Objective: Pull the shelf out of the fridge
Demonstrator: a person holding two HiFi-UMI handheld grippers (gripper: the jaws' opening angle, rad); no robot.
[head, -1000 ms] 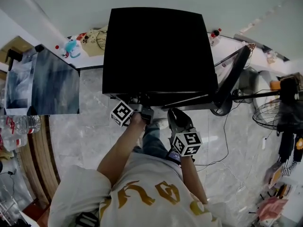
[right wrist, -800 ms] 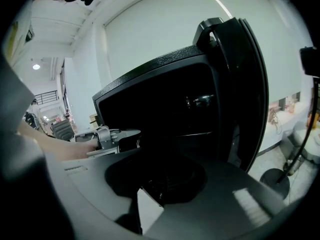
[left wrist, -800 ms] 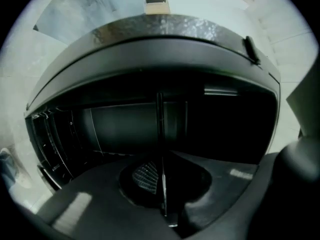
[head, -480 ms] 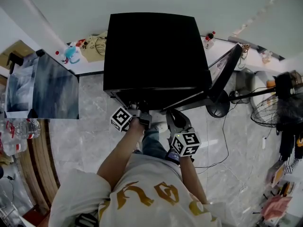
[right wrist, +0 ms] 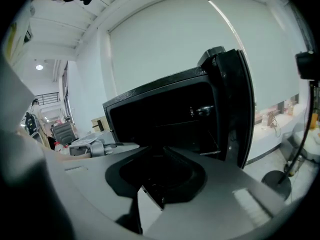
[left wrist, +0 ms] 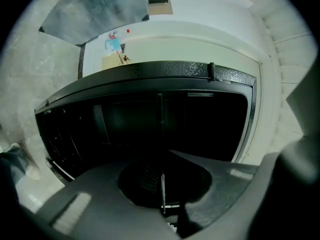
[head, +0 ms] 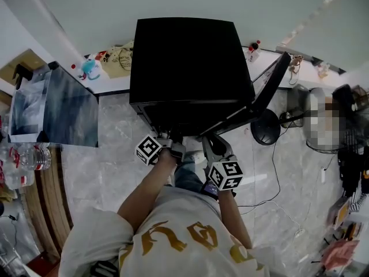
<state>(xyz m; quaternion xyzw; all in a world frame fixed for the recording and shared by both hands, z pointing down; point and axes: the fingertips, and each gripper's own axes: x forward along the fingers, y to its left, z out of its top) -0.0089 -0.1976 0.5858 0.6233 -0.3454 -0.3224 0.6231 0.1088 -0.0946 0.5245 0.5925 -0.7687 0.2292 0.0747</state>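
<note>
Since a second ago the left tongs (head: 171,138) seem to have drawn back a little from the fridge (head: 184,62) toward the person, while the right tongs (head: 209,142) have hardly shifted.

That black fridge stands straight ahead of both tongs, its dark opening facing them. Its door (head: 265,91) is swung open and stands off to the right of the right tongs.

The shelf (left wrist: 161,186) is still mostly inside the fridge. In the left gripper view it shows edge-on as a thin line running away from the left tongs into the dark, with a bit of wire grid beside it. Its front edge lies crosswise to those tongs, and its depth runs along their reach.

The left tongs are closed narrow on that front edge, one jaw above and one below. The right tongs are closed together with nothing between them. They hang just right of the left pair, short of the opening.

So the left hand is the one on the shelf, and I judge the pull must go straight back toward the person, along the shelf's depth. A slanted pull would likely jam it in its side rails.
</note>
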